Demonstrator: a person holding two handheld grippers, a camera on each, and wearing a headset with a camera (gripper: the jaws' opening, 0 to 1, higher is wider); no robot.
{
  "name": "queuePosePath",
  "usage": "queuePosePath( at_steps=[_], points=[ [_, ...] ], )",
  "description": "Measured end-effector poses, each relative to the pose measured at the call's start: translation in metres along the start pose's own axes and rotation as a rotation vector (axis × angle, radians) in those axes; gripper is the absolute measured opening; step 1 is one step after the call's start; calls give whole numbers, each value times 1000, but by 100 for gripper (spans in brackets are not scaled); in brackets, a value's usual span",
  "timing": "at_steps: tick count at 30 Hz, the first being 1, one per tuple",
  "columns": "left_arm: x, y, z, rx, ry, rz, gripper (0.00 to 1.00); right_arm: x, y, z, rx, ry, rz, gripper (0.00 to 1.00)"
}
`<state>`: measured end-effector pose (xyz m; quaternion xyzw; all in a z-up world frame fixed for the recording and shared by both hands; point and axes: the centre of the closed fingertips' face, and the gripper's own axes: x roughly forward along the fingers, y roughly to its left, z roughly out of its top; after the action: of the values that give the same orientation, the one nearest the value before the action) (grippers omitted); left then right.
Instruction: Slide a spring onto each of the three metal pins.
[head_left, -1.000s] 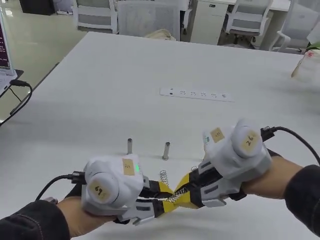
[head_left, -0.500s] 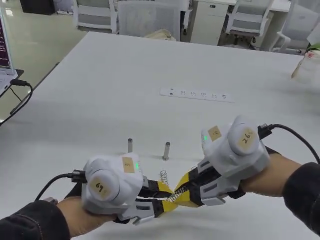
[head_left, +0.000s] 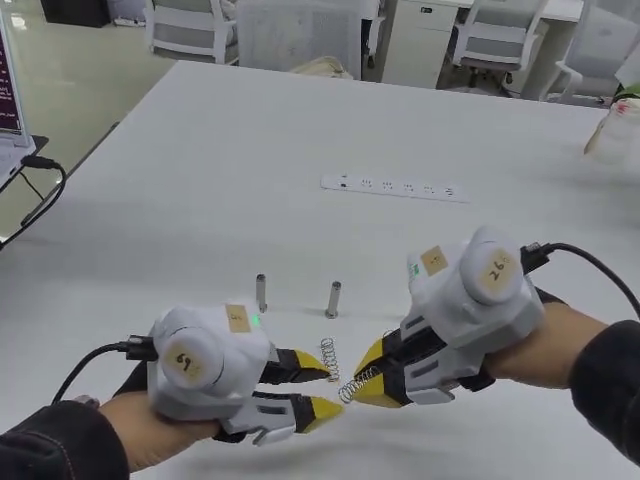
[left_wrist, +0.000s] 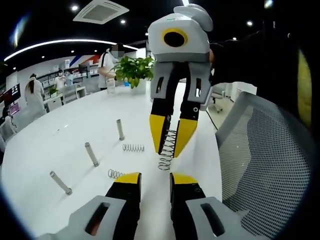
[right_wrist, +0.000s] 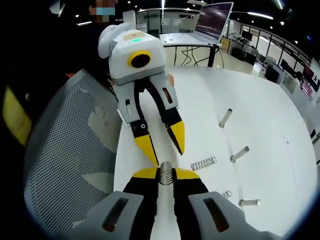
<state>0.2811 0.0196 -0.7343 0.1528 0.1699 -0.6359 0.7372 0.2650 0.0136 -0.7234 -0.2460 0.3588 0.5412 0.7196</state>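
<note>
Progress: 0 of 3 done. In the left gripper view the pins stand in a diagonal row left of centre on the white table (left_wrist: 75, 120): upper pin (left_wrist: 120, 129), middle pin (left_wrist: 91, 153) and lower pin (left_wrist: 60, 182), all bare, no spring on any. The right gripper (head_left: 360, 380), lower middle of the head view, is clamped across the held spring (left_wrist: 165, 159), whose free end hangs below the jaw tips, clear of the pins. The left gripper (head_left: 318, 390) faces it from the lower left, jaws parted with nothing between them. Two more springs lie flat: the loose spring (left_wrist: 133, 147) just right of the upper pin, and the second loose spring (left_wrist: 115, 173) near the middle pin. Judged remaining: thread the held spring, then both loose ones. Writing: the round sticker (head_left: 492, 278) on the right gripper appears to read "26". The left sticker (head_left: 190, 365) has two handwritten digits, not legible. No brand is readable on the power strip (head_left: 395, 187).
</note>
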Motion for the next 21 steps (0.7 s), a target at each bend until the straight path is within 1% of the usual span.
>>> queuePosePath(
  at_steps=[2,4,5,6,8,10,11,13,15,16,18,21],
  points=[
    [-2,2,-2,-3,2,10,18,0,0,0,-1,1,-1,8],
    [-5,6,-4,-23,-3,25,23,-1,-1,1,0,-1,-2,8],
    [-7,6,-5,-30,-3,23,26,-1,-2,1,1,-3,-3,8],
    [-9,5,-5,-49,-13,22,29,-2,-2,1,0,-1,-4,8],
    [-10,6,-7,-43,-13,29,32,-2,-2,1,0,0,-4,8],
    [-13,7,-7,-63,-19,34,36,-2,-2,0,-1,1,-4,8],
    [-14,9,-7,-68,-26,40,40,-3,-3,0,-1,2,-6,8],
    [-16,12,-8,-67,-32,55,42,-3,-3,0,-1,2,-6,8],
    [-18,16,-7,-84,-46,72,48,-4,-3,0,-2,3,-8,8],
    [-19,18,-7,-83,-50,84,50,-4,-3,0,-3,3,-9,8],
    [-21,22,-8,-89,-50,101,54,-6,-4,0,-3,1,-12,8],
    [-24,26,-9,-93,-67,124,58,-7,-5,0,-3,1,-16,8]
  ],
)
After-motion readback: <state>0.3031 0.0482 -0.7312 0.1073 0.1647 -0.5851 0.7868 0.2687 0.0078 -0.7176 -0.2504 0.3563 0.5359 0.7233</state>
